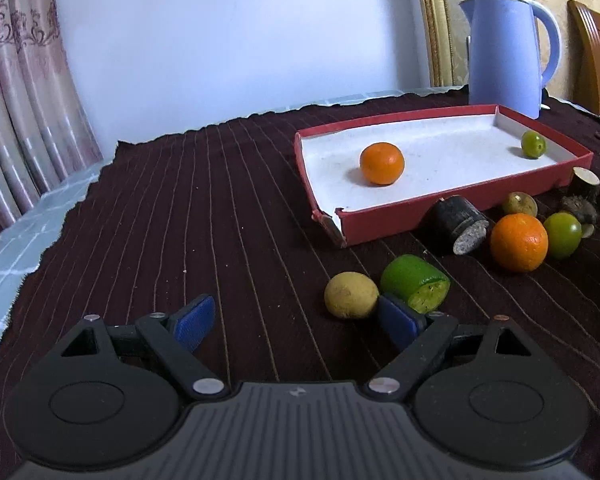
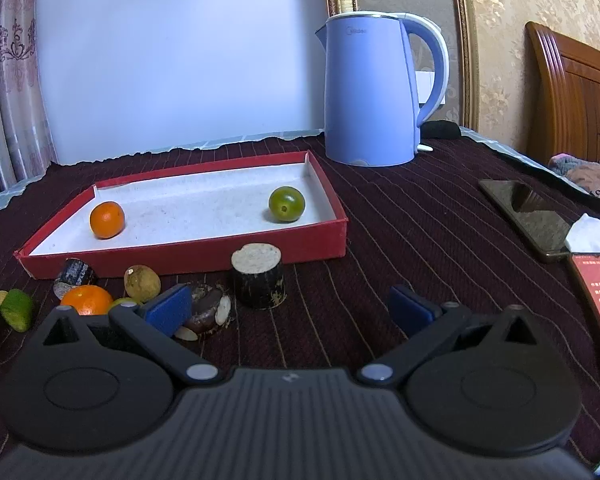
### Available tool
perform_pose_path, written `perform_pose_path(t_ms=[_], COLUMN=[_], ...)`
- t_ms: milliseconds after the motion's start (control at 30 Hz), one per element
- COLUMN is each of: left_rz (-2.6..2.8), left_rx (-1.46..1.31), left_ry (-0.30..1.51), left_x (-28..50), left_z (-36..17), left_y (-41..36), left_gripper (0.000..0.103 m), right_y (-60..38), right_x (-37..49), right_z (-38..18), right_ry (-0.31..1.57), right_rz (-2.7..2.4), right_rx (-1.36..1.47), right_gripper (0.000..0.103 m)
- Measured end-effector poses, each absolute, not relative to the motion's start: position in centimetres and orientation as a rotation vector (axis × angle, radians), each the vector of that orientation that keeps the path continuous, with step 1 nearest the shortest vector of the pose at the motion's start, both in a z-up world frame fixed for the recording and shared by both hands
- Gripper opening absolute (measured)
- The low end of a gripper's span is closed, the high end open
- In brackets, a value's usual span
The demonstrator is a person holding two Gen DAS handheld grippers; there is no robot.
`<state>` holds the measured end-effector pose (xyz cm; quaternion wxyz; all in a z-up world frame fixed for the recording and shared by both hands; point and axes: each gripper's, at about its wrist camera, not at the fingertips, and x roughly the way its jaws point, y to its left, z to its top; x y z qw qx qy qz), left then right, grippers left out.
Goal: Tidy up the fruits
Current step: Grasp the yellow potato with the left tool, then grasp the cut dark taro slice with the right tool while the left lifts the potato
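The left tongs gape empty; the round yellowish-brown fruit lies on the counter just ahead of their right pad, nearer than the equally open, empty right tongs.

We lose red phone past right edge, its screen text too small to read. Left pad hides part of brown chestnut. Right pad covers lime piece's near corner. Kettle logo unreadable.
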<state>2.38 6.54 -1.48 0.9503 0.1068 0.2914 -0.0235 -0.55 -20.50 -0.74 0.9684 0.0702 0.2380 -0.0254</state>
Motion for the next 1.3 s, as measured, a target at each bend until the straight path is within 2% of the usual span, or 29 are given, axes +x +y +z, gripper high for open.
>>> perform_pose_path(t_ms=[167, 200, 233, 300, 433, 467, 867, 900, 967, 1067, 1133, 1300], left_rz=[-0.046, -0.045, -0.053, -0.092, -0.137, -0.153, -0.162, -0.163, -0.171, -0.192, -0.200, -0.214], left_rx=[0.258, 0.262, 0.264, 0.248, 0.217, 0.196, 0.142, 0.146, 0.160, 0.184, 0.194, 0.193], left_ry=[0.564, 0.560, 0.563, 0.603, 0.606, 0.612, 0.574, 0.568, 0.548, 0.527, 0.518, 0.514], left_x=[3.5, 3.6, 3.8, 4.1, 3.7, 3.7, 2.2, 2.1, 1.6, 1.1, 0.9, 0.8], left_z=[-1.3, -1.3, -1.4, -1.8, -1.9, -1.9, -0.7, -0.6, -0.2, 0.1, 0.2, 0.2], left_y=[5.2, 5.0, 4.9, 4.7, 4.8, 4.9, 4.4, 4.2, 3.5, 2.5, 2.1, 1.5], left_gripper=[0.088, 0.085, 0.080, 0.052, 0.038, 0.031, 0.030, 0.030, 0.030, 0.030, 0.030, 0.030], right_y=[-20.3, -20.4, -20.4, -20.5, -20.6, -20.6, -20.4, -20.3, -20.0, -20.0, -20.2, -20.7], right_x=[-0.6, -0.6, -0.5, -0.6, -0.6, -0.6, -0.7, -0.7, -0.4, 0.3, 0.9, 2.6], right_z=[-0.8, -0.8, -0.8, -0.8, -0.8, -0.8, -0.5, -0.5, -0.4, -0.3, -0.1, 0.5], right_ry=[0.481, 0.482, 0.483, 0.483, 0.482, 0.483, 0.466, 0.467, 0.481, 0.507, 0.521, 0.547], right_rz=[-0.058, -0.058, -0.059, -0.058, -0.057, -0.057, -0.056, -0.052, -0.045, -0.040, -0.036, -0.016], right_rx=[0.132, 0.134, 0.137, 0.142, 0.147, 0.149, 0.136, 0.122, 0.094, 0.068, 0.068, 0.093], right_gripper=[0.103, 0.103, 0.103, 0.103, 0.103, 0.103, 0.103, 0.101, 0.091, 0.084, 0.075, 0.073])
